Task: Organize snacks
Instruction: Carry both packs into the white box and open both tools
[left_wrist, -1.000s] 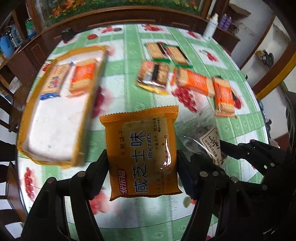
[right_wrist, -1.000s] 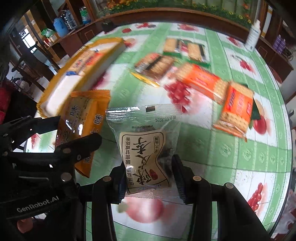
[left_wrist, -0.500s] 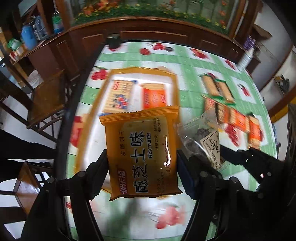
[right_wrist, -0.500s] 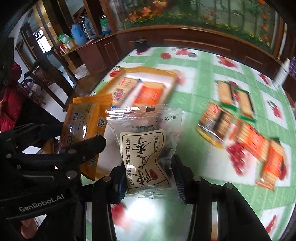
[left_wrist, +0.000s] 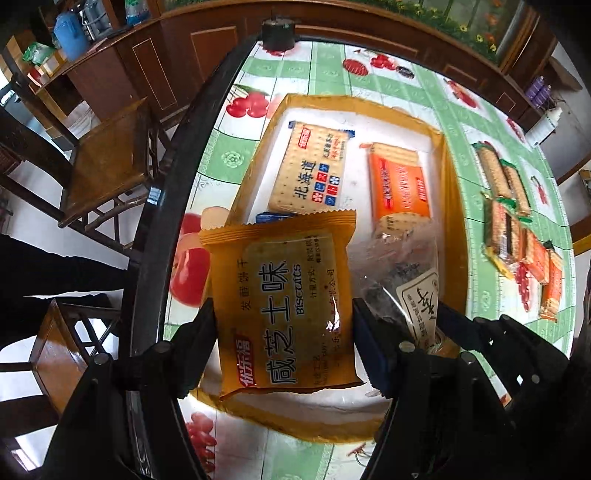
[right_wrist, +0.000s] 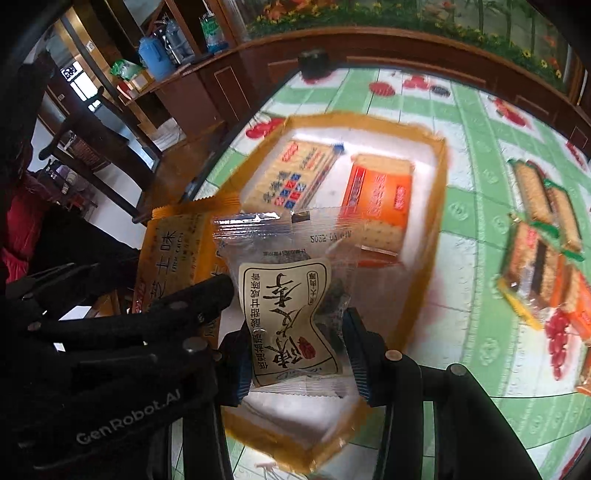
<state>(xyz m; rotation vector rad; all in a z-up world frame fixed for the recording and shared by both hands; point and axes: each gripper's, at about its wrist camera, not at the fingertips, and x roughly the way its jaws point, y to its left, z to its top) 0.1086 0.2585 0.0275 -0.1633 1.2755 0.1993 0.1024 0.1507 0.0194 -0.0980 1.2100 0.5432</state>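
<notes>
Left gripper (left_wrist: 280, 343): clamps the orange biscuit packet (left_wrist: 284, 314) above the tray (left_wrist: 448, 206).
Right gripper (right_wrist: 295, 354): grips the clear plum packet (right_wrist: 288, 314).
Placement: lower both onto the tray's bare near half, clear of its two packs, then release.

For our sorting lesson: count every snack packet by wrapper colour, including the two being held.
Orange packets: 3
Green-edged packets: 2
Yellow-edged packet: 1
Amber packet, in left gripper: 1
Clear packet, in right gripper: 1
Blue-and-cream packet: 1
Total: 9
</notes>
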